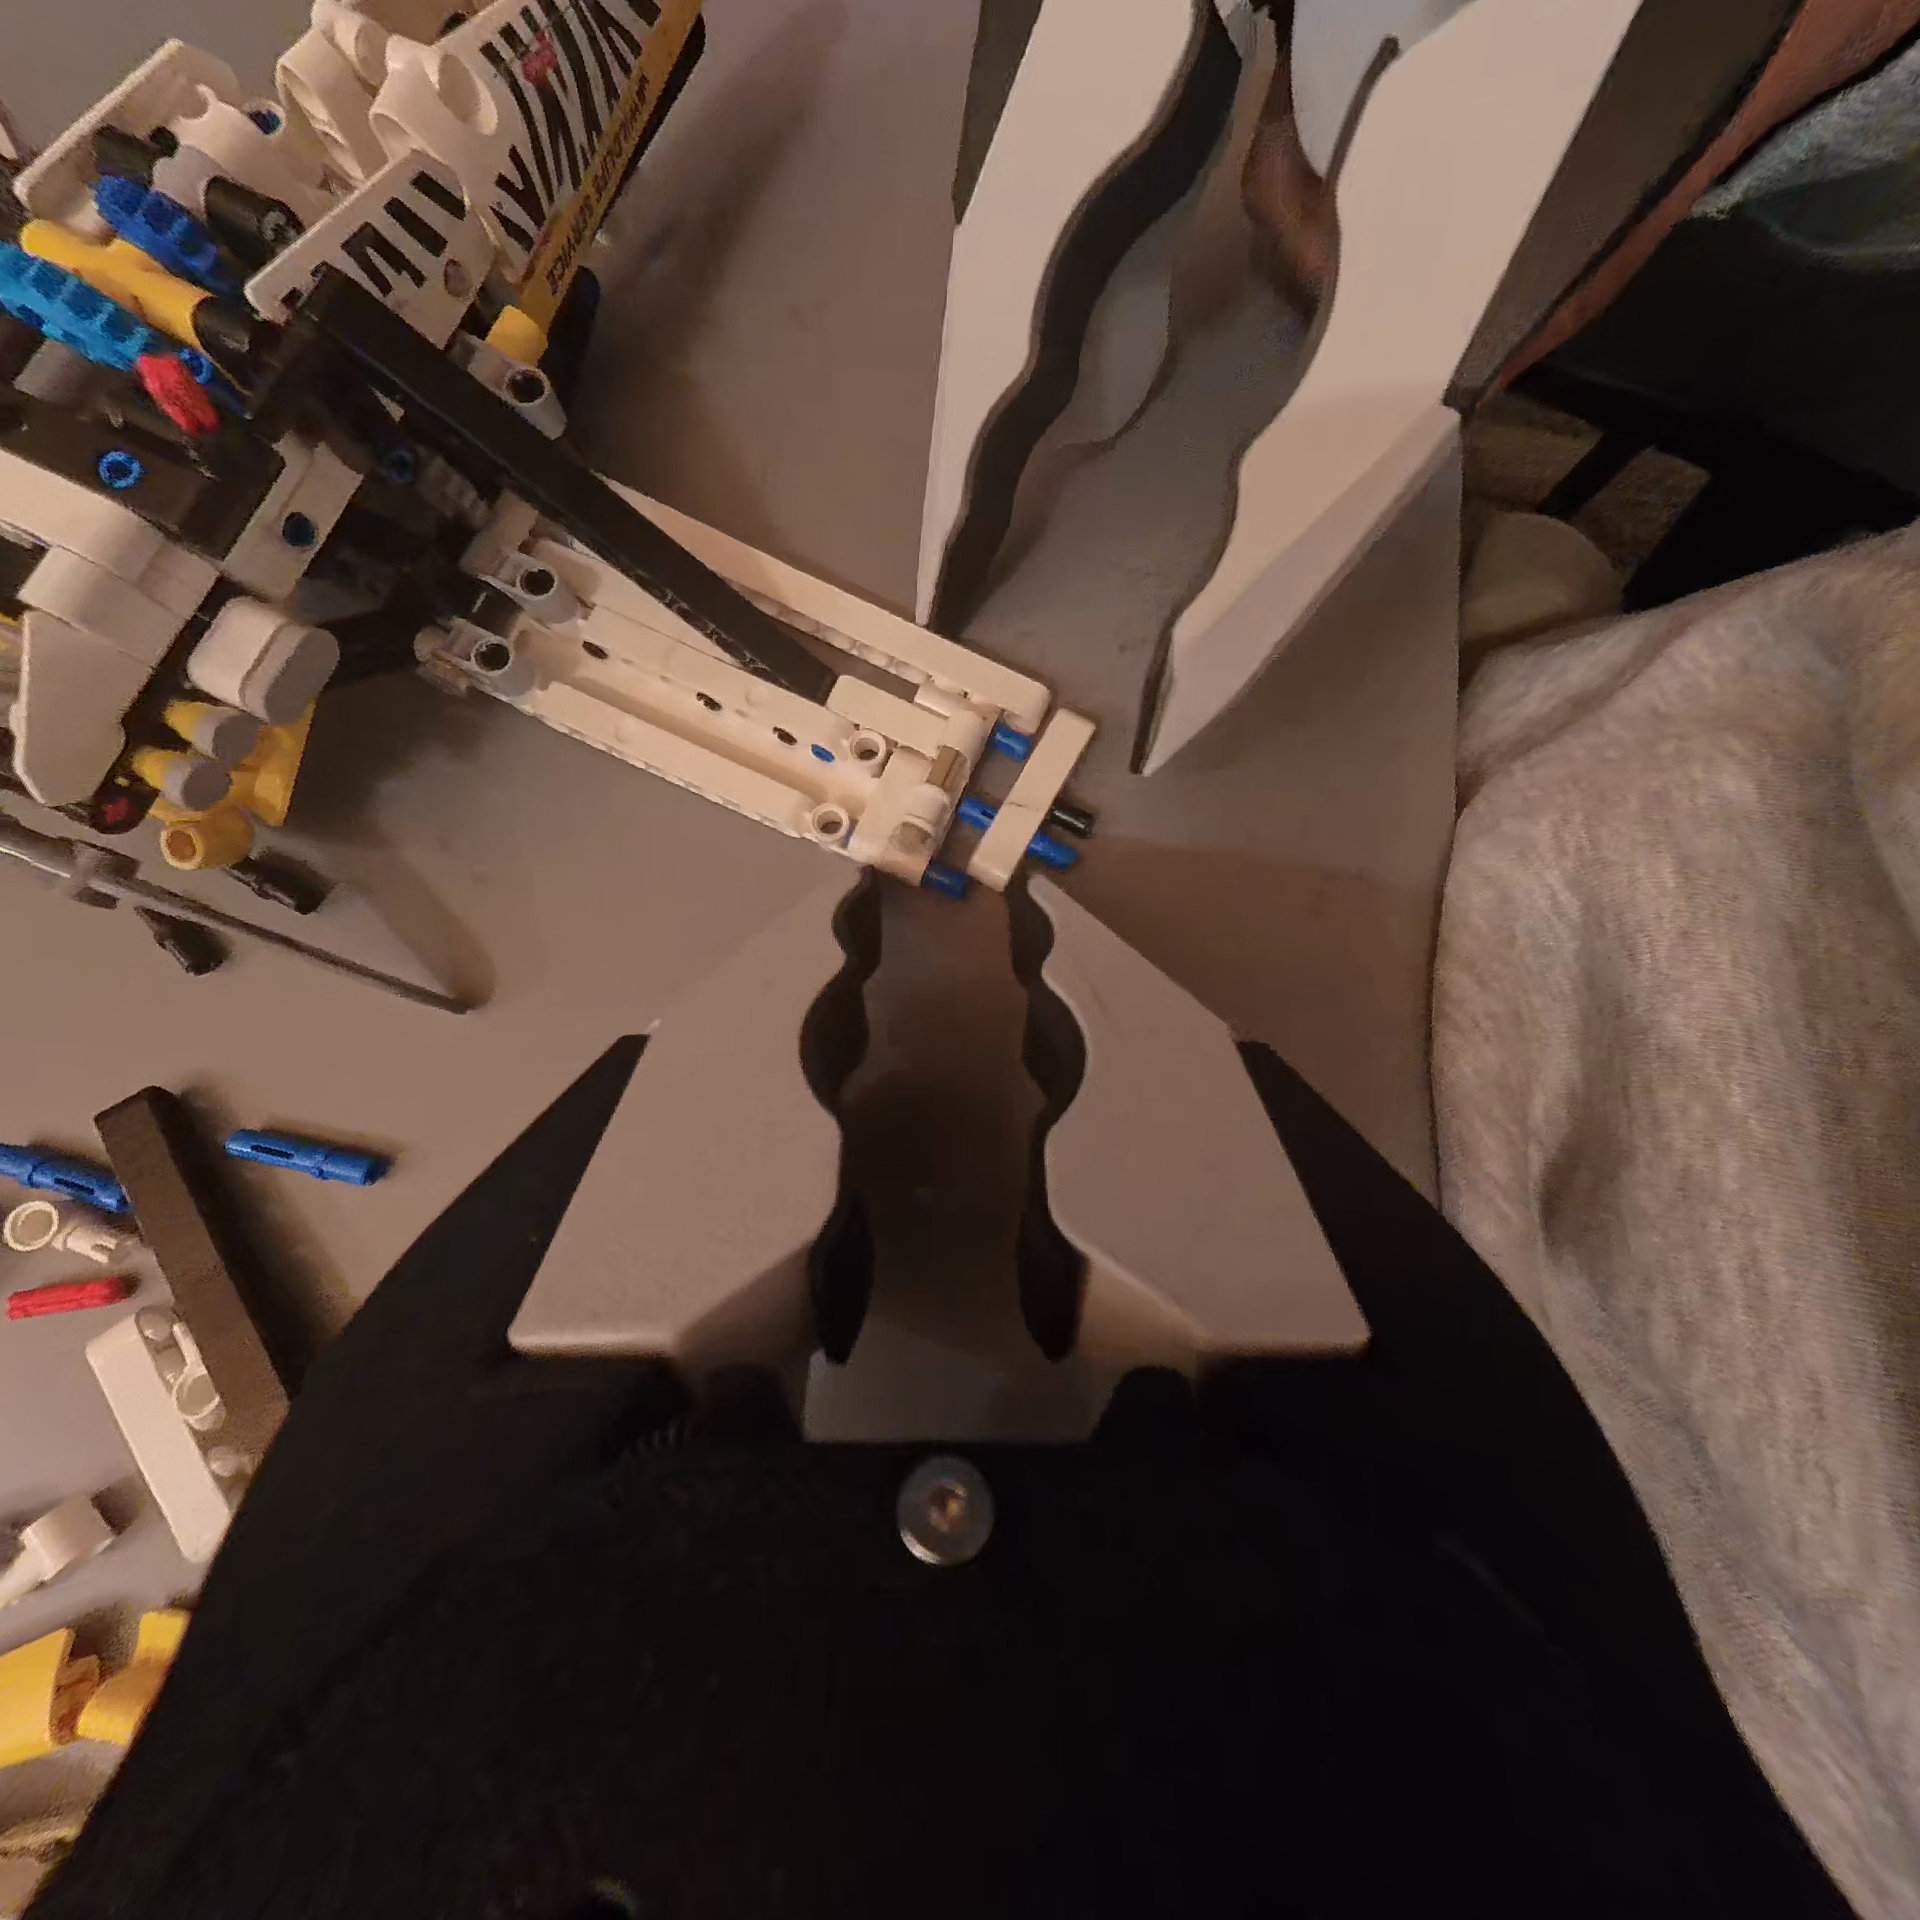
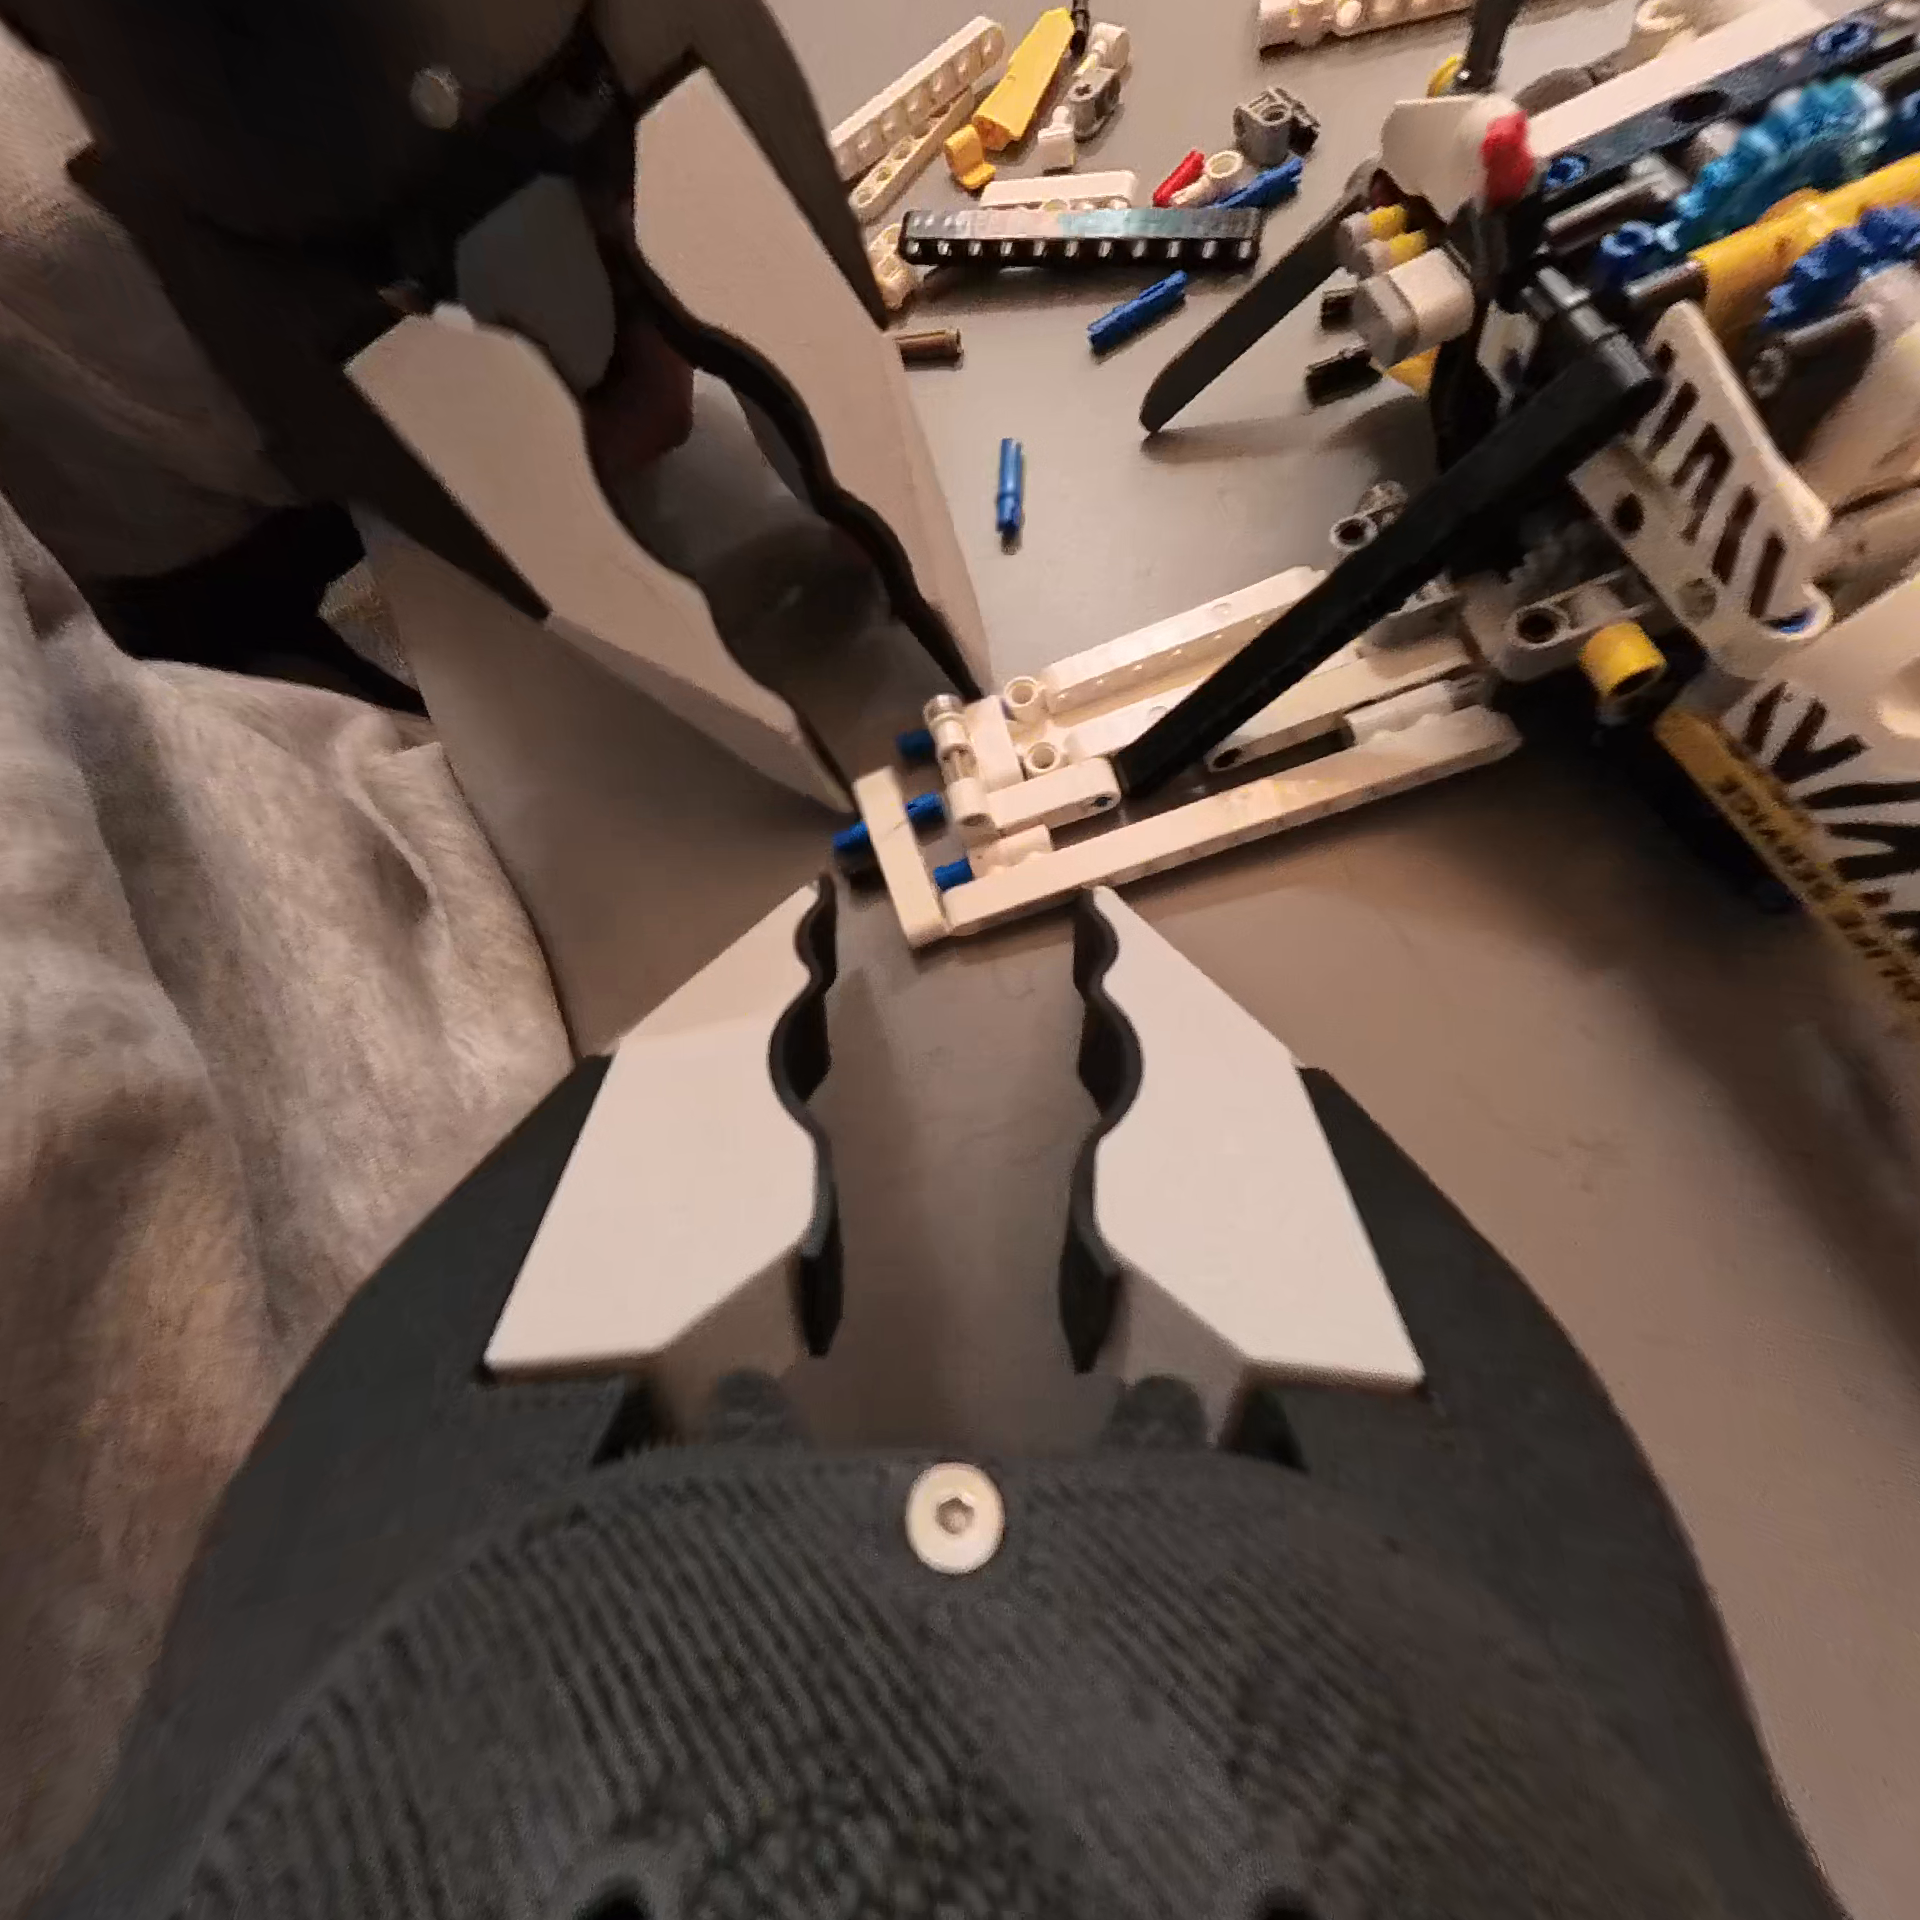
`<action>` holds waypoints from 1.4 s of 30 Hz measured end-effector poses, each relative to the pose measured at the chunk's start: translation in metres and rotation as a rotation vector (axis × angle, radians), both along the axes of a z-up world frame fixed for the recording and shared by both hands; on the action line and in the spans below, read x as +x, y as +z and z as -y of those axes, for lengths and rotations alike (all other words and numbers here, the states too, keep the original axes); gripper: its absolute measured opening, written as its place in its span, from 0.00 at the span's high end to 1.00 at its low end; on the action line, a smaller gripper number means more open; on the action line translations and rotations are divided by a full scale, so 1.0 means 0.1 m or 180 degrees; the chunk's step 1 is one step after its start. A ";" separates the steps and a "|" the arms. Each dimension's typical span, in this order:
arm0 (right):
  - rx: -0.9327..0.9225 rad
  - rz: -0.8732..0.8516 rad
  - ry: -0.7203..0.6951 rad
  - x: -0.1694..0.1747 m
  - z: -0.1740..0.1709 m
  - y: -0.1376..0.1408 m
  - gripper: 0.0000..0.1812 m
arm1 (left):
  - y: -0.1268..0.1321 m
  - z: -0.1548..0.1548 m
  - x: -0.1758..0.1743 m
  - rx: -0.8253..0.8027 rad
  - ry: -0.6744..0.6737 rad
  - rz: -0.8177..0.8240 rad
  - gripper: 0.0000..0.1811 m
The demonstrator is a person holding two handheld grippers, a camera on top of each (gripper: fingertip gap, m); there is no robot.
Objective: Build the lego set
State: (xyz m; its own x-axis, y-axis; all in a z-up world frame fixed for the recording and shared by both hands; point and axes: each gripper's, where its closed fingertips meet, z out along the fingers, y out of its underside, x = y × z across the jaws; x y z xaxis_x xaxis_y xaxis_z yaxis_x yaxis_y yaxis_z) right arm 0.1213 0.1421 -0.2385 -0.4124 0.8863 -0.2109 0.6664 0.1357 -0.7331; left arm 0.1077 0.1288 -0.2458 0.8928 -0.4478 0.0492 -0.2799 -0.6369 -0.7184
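A white, black and yellow lego model (image 1: 260, 436) lies on the grey table, also in the right wrist view (image 2: 1662, 416). Its white tail boom (image 1: 727, 707) reaches toward both grippers, with a black blade (image 1: 623, 530) across it. A short white beam (image 1: 1034, 805) sits on blue pins (image 1: 1006, 743) at the boom's end, also in the right wrist view (image 2: 899, 862). My left gripper (image 1: 945, 899) is open, its tips on either side of the beam's near end. My right gripper (image 2: 956, 904) is open at the boom's other corner. The two grippers face each other.
Loose parts lie on the table: blue pins (image 1: 307, 1153), a red axle (image 1: 68, 1299), white beams (image 1: 156, 1423) and a long black beam (image 2: 1081, 239). Grey cloth (image 1: 1683, 1039) lies past the table edge beside the grippers. A dark piece of furniture (image 1: 1714, 343) stands beyond. The tips of both grippers are at nearly the same place. Between my right fingertips and the black blade (image 1: 623, 530) there is roughly 5 cm. My right wrist view (image 2: 1322, 642) looks at it from another angle.
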 end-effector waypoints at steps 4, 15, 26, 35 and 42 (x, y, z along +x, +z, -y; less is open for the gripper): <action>0.0331 -0.0158 0.0277 0.05 0.00 -0.03 0.73 | 0.00 0.01 0.01 -0.0042 -0.0019 0.0080 0.90; 0.0096 -0.0089 0.0229 0.03 -0.03 -0.01 0.77 | 0.00 0.03 0.04 -0.0029 -0.0099 0.0039 0.85; 0.0033 -0.0068 0.0146 0.03 -0.11 -0.01 0.83 | 0.01 0.04 0.05 -0.0093 -0.0147 0.0209 0.84; 0.0174 -0.0163 0.0353 0.08 -0.01 -0.01 0.74 | 0.01 0.01 0.06 -0.0030 -0.0227 0.0069 0.82; 0.0298 -0.0177 0.0264 0.07 -0.01 -0.02 0.72 | 0.00 0.01 0.07 -0.0006 -0.0237 0.0016 0.82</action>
